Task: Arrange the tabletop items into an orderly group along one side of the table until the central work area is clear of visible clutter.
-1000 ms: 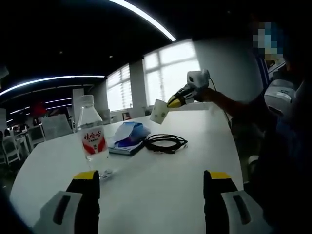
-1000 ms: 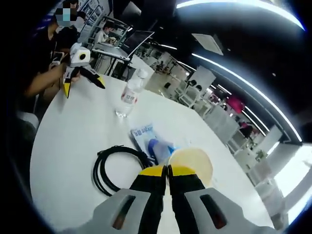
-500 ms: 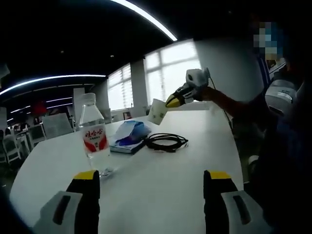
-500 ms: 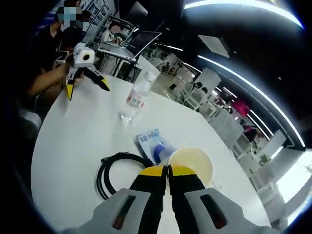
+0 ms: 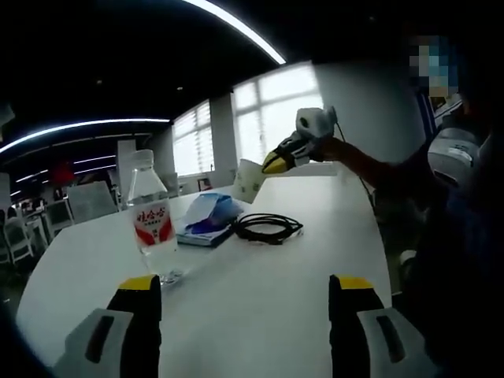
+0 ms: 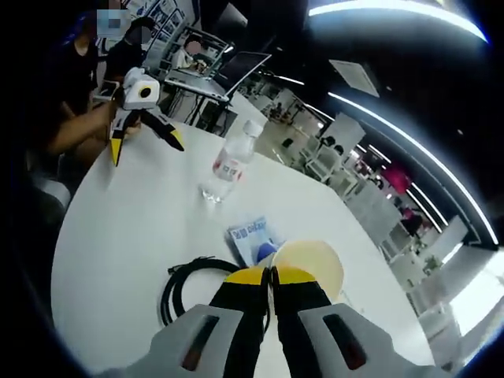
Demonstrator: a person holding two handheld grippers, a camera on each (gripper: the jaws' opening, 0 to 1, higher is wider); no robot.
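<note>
Your right gripper (image 6: 270, 276), jaws clamped on the paper cup (image 6: 309, 266), carries it; your left gripper (image 5: 244, 285) gapes empty; set it beside the tissue pack (image 5: 206, 220).

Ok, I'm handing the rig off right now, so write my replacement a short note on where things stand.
Right gripper: shut on the paper cup, held above the table.
Left gripper: open, empty, low over the table near the water bottle.
The bottle, blue packet and black cable sit mid-table.
Done: cup lifted.
Left: place the cup at one side, then group the rest beside it.

Left claw (image 5: 244, 303) wide apart; right claw (image 6: 270, 276) apparently pinched closed.
</note>
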